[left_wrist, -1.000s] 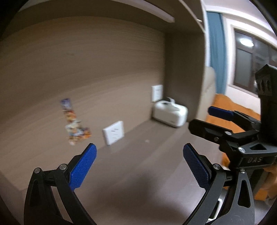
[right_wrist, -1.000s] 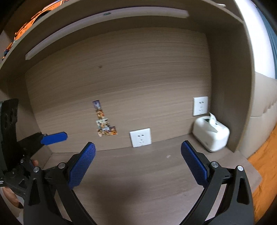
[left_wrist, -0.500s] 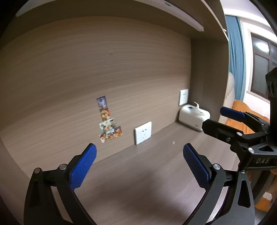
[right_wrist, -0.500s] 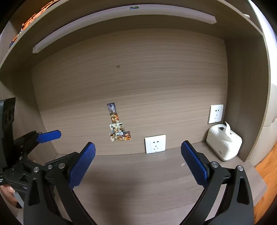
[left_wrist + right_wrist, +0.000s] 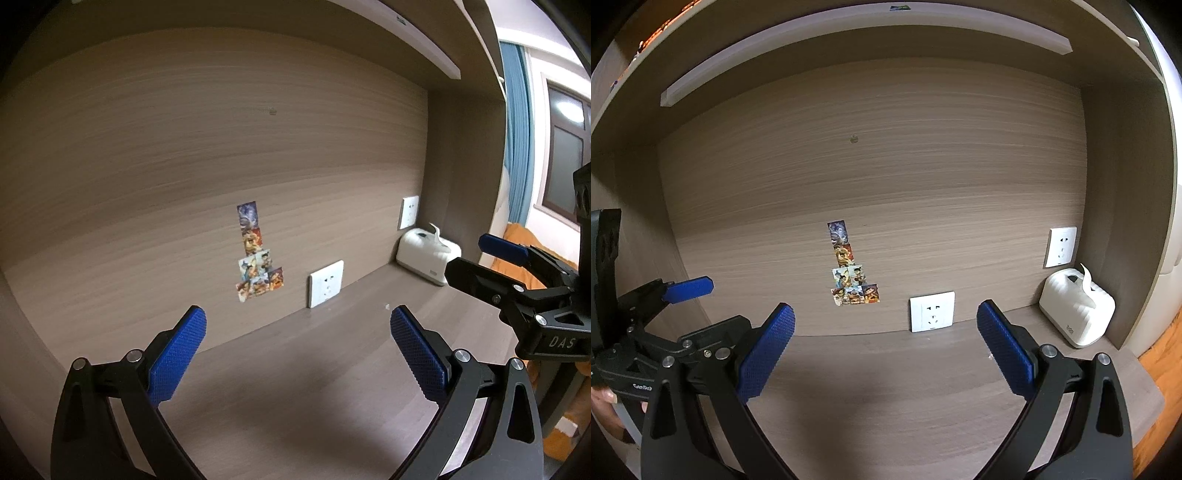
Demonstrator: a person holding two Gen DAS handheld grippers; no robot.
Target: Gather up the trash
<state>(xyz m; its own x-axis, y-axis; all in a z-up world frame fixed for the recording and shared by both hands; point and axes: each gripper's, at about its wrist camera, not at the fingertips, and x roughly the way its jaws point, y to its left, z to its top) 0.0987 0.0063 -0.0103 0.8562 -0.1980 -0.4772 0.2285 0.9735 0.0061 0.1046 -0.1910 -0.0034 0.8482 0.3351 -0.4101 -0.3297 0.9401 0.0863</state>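
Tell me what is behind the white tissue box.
Behind the tissue box stands the desk's side panel, carrying a white wall socket just above it. The panel directly behind is covered.

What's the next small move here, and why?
Probably ease the right gripper forward and right toward the small white scrap on the desk near the tissue box; both grippers are open and empty, and it's the only loose bit visible.

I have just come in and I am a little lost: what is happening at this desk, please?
A person holds two tongs over a wooden desk. The left tongs and the right tongs are both open and hold nothing. A white tissue box stands in the corner, and a tiny white scrap lies near it, not yet picked up.
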